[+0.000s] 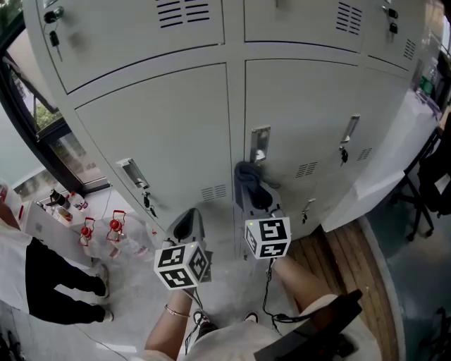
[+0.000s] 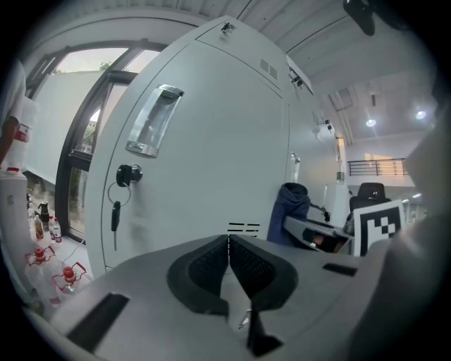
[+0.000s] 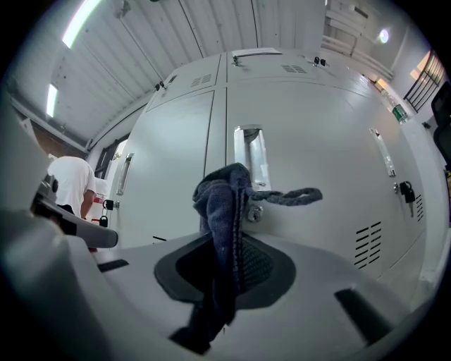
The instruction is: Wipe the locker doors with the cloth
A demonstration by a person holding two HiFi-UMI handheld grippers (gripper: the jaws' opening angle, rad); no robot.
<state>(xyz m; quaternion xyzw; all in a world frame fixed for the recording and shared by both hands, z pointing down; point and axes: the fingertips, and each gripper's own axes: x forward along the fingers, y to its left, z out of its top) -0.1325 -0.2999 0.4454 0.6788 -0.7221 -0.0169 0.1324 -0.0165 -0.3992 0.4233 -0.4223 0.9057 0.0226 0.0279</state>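
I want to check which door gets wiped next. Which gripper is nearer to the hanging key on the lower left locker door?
Left. The left gripper, jaws shut and empty, is just right of the key; the right gripper, holding the cloth, is at the next door.

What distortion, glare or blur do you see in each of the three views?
Head view: the lockers bow strongly and are evenly lit. Left gripper view: the corners are dark and round, and the window is washed out. Right gripper view: fisheye curving, the light strip glares, and the cloth is sharp.
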